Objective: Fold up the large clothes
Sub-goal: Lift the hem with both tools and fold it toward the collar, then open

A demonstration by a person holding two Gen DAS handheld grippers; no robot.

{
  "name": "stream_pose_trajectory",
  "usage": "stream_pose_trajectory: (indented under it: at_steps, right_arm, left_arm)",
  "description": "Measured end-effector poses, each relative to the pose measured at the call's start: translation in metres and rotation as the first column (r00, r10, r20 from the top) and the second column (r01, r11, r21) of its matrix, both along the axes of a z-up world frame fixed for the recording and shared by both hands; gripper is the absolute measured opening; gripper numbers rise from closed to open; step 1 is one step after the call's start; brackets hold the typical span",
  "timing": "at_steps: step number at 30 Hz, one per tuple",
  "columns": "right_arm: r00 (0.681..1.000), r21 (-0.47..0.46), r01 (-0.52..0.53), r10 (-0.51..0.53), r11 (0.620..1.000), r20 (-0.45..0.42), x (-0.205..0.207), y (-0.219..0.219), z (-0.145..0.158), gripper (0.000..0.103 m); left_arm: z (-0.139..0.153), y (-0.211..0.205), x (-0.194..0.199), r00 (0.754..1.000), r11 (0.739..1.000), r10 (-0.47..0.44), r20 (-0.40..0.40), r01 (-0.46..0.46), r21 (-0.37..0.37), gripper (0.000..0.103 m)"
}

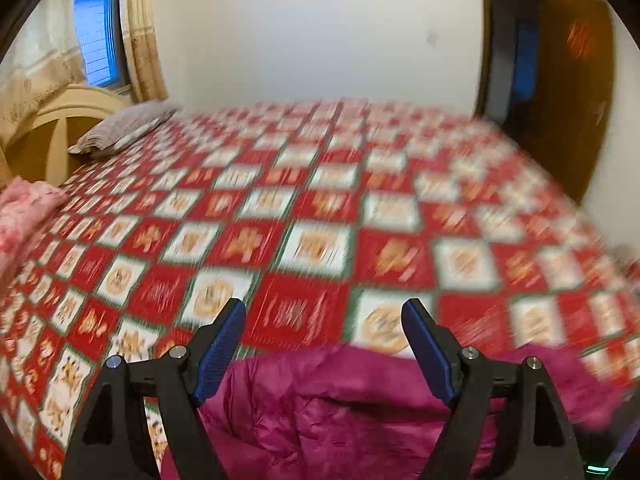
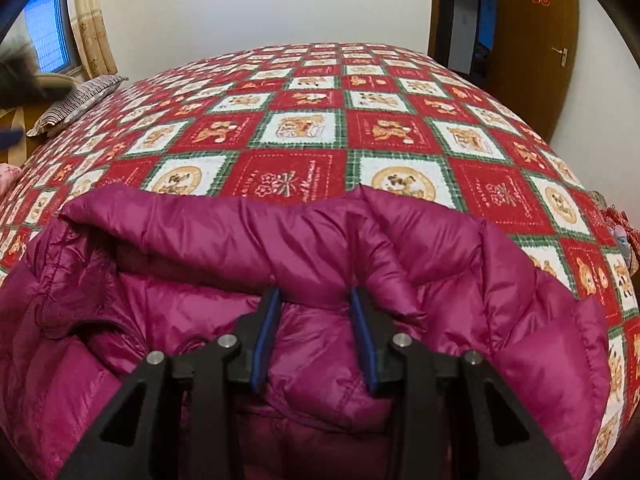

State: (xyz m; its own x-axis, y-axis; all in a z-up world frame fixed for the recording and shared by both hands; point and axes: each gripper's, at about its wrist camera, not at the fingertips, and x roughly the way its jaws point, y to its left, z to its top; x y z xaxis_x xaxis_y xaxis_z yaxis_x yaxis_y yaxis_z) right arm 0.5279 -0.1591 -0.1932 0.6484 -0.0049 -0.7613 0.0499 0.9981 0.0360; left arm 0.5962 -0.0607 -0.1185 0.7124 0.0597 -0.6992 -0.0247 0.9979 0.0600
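— Jacket (image 2: 460,264): where is it?
— Magenta, puffy, lying on the bed's red patchwork quilt (image 2: 304,120), collar farthest from the camera.
— Right hand-held gripper (image 2: 316,294)?
— Fingers partly spread, tips tucked under the collar fold; grip unclear.
— Left hand-held gripper (image 1: 324,310)?
— Fingers wide apart, holding nothing, above the jacket's edge; view blurred.

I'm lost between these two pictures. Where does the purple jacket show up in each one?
Left wrist view: the jacket is a blurred strip along the bottom edge, under the open left claw.
Right wrist view: the jacket fills the lower half, and a fold of it sits between the right claw fingers.
Shared landmark: the striped pillow at the bed's far left.
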Motion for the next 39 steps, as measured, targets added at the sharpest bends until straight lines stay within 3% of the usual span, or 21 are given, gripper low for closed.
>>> stream_pose_trajectory:
  at_steps: [4, 6, 7, 12, 17, 22, 32, 35, 39]
  right_arm:
    - [1.0, 0.008, 0.0, 0.0, 1.0, 0.006, -0.002, -0.001, 0.0, 0.038]
    - [1.0, 0.002, -0.003, 0.003, 1.0, 0.009, -0.002, 0.0, 0.0, 0.039]
    - [1.0, -0.007, -0.002, 0.003, 1.0, 0.008, -0.002, 0.002, 0.0, 0.039]
    - [1.0, 0.015, 0.006, -0.006, 1.0, 0.028, -0.01, 0.0, 0.013, 0.039]
    - [0.993, 0.024, 0.047, -0.05, 0.999, 0.106, -0.015, -0.011, 0.042, 0.041]
    - [0.998, -0.036, 0.062, -0.063, 0.997, -0.012, 0.006, -0.017, 0.009, 0.041]
    - [0.996, -0.06, 0.085, -0.084, 0.995, 0.013, 0.005, -0.022, 0.0, 0.052]
    - [0.996, -0.051, 0.086, -0.086, 0.995, 0.004, 0.006, -0.022, 0.001, 0.055]
    - [0.995, 0.047, 0.075, -0.077, 0.996, 0.055, -0.021, -0.033, 0.024, 0.055]
  left_arm:
    - [-0.062, 0.016, -0.003, 0.992, 0.998, 0.065, -0.107, -0.063, 0.015, 0.081]
    - [-0.082, 0.027, -0.008, 0.99, 0.996, 0.06, -0.127, -0.067, -0.051, 0.082]
    - [-0.082, 0.029, -0.011, 0.992, 0.995, 0.067, -0.102, -0.074, -0.061, 0.082]
    - [-0.086, 0.015, -0.014, 0.995, 0.997, 0.073, -0.068, -0.07, 0.041, 0.082]
    - [-0.084, 0.014, -0.012, 0.995, 0.997, 0.073, -0.064, -0.071, 0.036, 0.082]
    - [-0.084, 0.013, -0.01, 0.996, 0.997, 0.072, -0.061, -0.069, 0.042, 0.082]
    - [-0.084, 0.012, -0.01, 0.995, 0.997, 0.071, -0.066, -0.069, 0.038, 0.082]
    - [-0.083, 0.017, -0.008, 0.995, 0.998, 0.056, -0.084, -0.057, -0.013, 0.082]
    - [-0.059, 0.04, -0.023, 0.995, 0.983, -0.049, -0.082, 0.034, -0.181, 0.082]
